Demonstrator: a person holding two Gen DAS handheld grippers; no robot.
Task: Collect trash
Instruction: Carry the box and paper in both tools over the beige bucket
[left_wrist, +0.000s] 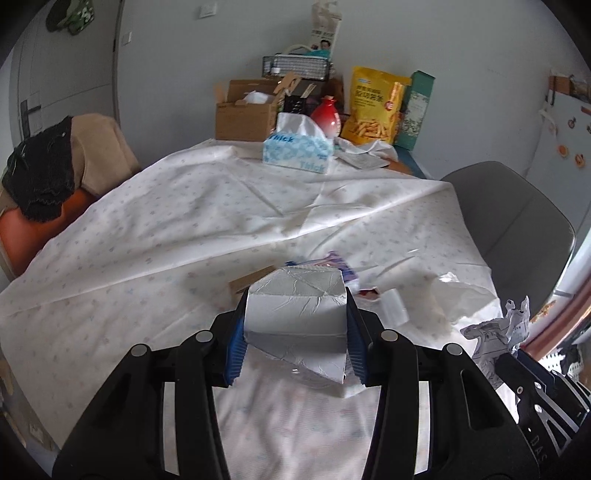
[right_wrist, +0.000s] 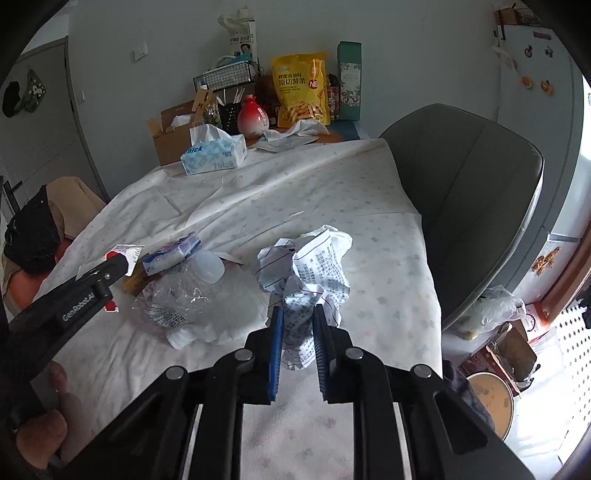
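Silver-grey foil lined the crumpled white carton, boxy and creased, which sat clamped between the blue ribbed pads of the left gripper, above the near part of the desk. The right gripper was closed on a wad of crumpled white paper printed with small dark text, its folds sharp and irregular. Just left of that wad lay a crushed clear plastic bottle with a pale cap, glossy and dented, and a torn blue-and-white wrapper. All rested on a wrinkled white cloth with a faint floral print covering the desk. A grey moulded chair stood alongside. The scraps beyond the carton in the left view were blurred and partly hidden.
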